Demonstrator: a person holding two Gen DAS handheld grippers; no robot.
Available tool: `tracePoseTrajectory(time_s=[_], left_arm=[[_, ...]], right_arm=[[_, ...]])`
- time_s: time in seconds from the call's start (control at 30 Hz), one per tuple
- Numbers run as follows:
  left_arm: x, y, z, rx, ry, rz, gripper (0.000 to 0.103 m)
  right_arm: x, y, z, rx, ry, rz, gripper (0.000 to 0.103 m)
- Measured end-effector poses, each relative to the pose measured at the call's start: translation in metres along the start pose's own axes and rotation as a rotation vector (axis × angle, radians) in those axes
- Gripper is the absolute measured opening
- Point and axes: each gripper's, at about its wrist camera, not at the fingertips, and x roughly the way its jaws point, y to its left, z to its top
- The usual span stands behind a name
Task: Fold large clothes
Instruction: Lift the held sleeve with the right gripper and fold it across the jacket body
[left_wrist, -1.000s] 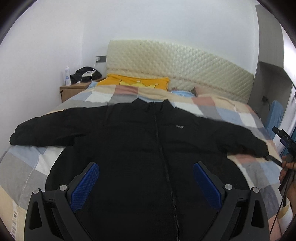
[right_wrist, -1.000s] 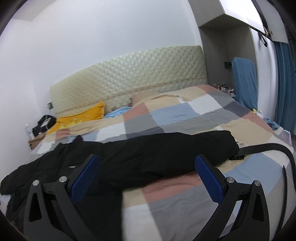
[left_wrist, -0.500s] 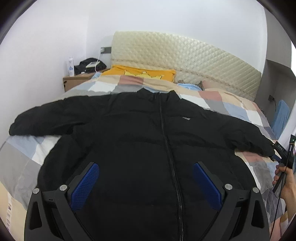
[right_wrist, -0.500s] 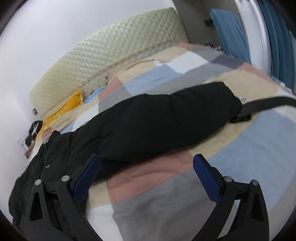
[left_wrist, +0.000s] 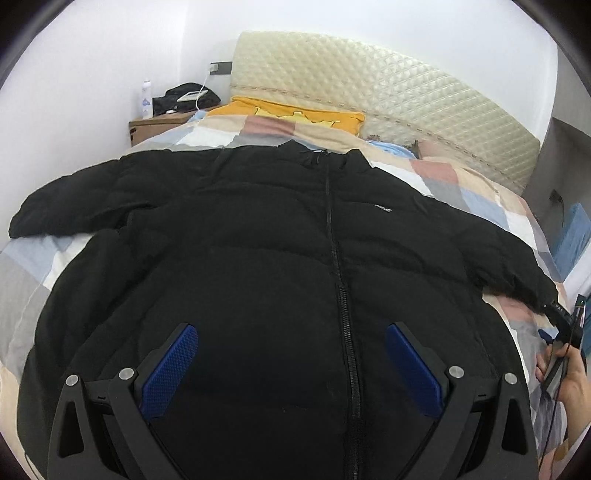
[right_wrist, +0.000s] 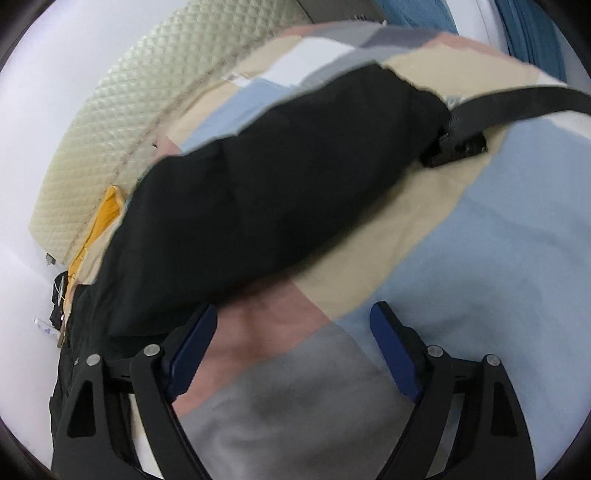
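Note:
A large black puffer jacket (left_wrist: 280, 258) lies front up and zipped on the bed, sleeves spread to both sides. My left gripper (left_wrist: 291, 350) is open and empty, hovering over the jacket's lower front. My right gripper (right_wrist: 291, 332) is open and empty, tilted over the bedspread just below the jacket's right sleeve (right_wrist: 266, 177); its left finger (right_wrist: 192, 343) is at the sleeve's lower edge. The right gripper also shows at the far right of the left wrist view (left_wrist: 565, 325), held by a hand beside the sleeve cuff.
The patchwork bedspread (right_wrist: 480, 240) covers the bed. A black strap with a buckle (right_wrist: 458, 140) lies by the sleeve cuff. A yellow pillow (left_wrist: 295, 114), a quilted headboard (left_wrist: 369, 88) and a cluttered nightstand (left_wrist: 159, 125) are at the far end.
The left gripper has moved closer over the jacket. The right gripper has dropped and tilted toward the right sleeve, which now fills more of its view.

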Motion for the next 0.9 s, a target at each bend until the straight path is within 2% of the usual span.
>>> tracePoseTrajectory(time_s=[0.07,0.1,0.27,0.4,0.47,0.63,0.77,0.9], left_arm=[[0.002,0.002,-0.001,-0.003,0.001,0.003,0.103],[0.002,0.002,-0.001,-0.005,0.003,0.002,0.103],[0.005,0.003,-0.002,-0.003,0.012,0.005,0.103],[0.009,0.003,-0.004,-0.002,0.019,0.001,0.103],[0.011,0.002,-0.005,0.005,0.021,-0.002,0.103],[0.016,-0.003,-0.006,0.013,0.025,-0.007,0.103],[0.02,-0.008,-0.006,0.026,0.029,-0.004,0.103],[0.021,-0.013,-0.008,0.037,0.032,-0.003,0.103]], right_arm=[[0.002,0.002,0.003,-0.012,-0.016,0.006,0.099],[0.003,0.003,0.004,-0.01,-0.02,0.02,0.102],[0.014,0.005,0.011,0.047,-0.031,0.147,0.102],[0.022,0.007,0.016,0.052,-0.031,0.213,0.1],[0.026,0.004,0.019,0.084,-0.053,0.262,0.095],[0.034,-0.003,0.023,0.143,-0.082,0.312,0.085],[0.036,-0.008,0.025,0.182,-0.093,0.352,0.062],[0.038,-0.007,0.025,0.183,-0.086,0.362,0.055]])
